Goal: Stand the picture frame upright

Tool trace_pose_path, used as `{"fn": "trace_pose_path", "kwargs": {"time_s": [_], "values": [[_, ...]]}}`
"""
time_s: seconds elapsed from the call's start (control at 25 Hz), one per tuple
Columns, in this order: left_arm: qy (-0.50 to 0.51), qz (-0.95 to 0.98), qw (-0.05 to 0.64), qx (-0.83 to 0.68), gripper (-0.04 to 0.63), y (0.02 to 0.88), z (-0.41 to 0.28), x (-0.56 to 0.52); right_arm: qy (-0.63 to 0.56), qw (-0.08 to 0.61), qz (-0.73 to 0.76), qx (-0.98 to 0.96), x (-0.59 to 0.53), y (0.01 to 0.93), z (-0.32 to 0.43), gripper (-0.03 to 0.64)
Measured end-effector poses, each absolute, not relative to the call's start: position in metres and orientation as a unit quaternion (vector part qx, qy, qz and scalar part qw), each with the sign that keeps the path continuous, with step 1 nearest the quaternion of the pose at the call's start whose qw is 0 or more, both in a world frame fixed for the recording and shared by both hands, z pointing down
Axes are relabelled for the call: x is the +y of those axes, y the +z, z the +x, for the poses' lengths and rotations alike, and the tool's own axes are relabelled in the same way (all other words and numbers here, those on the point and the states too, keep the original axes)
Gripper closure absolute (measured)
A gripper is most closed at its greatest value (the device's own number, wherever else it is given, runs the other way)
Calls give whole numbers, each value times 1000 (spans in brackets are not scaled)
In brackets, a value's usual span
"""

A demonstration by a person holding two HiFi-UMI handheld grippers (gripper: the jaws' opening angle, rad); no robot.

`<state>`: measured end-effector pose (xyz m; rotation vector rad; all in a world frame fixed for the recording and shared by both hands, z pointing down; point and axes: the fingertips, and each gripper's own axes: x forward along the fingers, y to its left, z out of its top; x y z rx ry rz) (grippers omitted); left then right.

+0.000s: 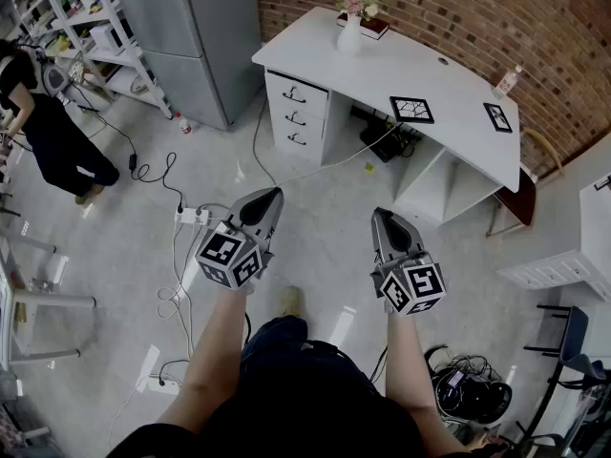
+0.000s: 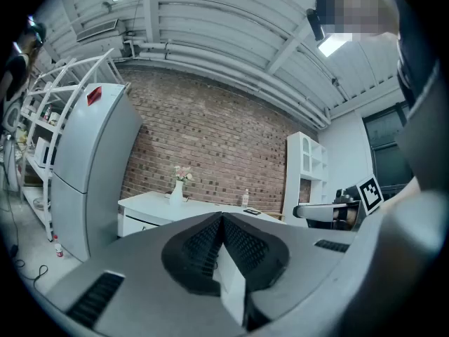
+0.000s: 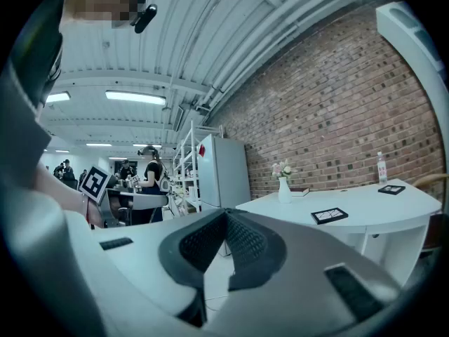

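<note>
Two black picture frames lie flat on the white curved desk point(image 1: 449, 89): one near its front edge point(image 1: 411, 109), the other further right point(image 1: 497, 116). In the right gripper view the nearer frame point(image 3: 329, 215) and the farther frame point(image 3: 391, 189) show flat on the desktop. My left gripper point(image 1: 272, 195) and right gripper point(image 1: 382, 215) are shut and empty. Both are held over the floor, well short of the desk and pointing toward it. The left gripper view shows shut jaws point(image 2: 222, 217) with the desk point(image 2: 151, 206) far beyond.
A white vase with flowers point(image 1: 350, 32) and a small bottle point(image 1: 507, 81) stand on the desk. Drawers point(image 1: 294, 114) sit under its left end. A grey fridge point(image 1: 191, 36), shelf racks point(image 1: 81, 17), a person point(image 1: 43, 132) and floor cables with a power strip point(image 1: 191, 217) lie left.
</note>
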<state>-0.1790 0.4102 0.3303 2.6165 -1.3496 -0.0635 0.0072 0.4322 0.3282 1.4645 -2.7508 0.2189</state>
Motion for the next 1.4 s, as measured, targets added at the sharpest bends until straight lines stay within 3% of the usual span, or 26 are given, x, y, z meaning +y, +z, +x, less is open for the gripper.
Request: {"fn": "trace_pose_path", "kwargs": {"time_s": [0.88,1.4], "values": [[-24,897,101,-430,595,346,-229,262,80,7,500,-862,296,350,-38,615],[-23,909,111,-401,594,349,-190,241,90,-3,521,-849,275,355,-12,614]]}}
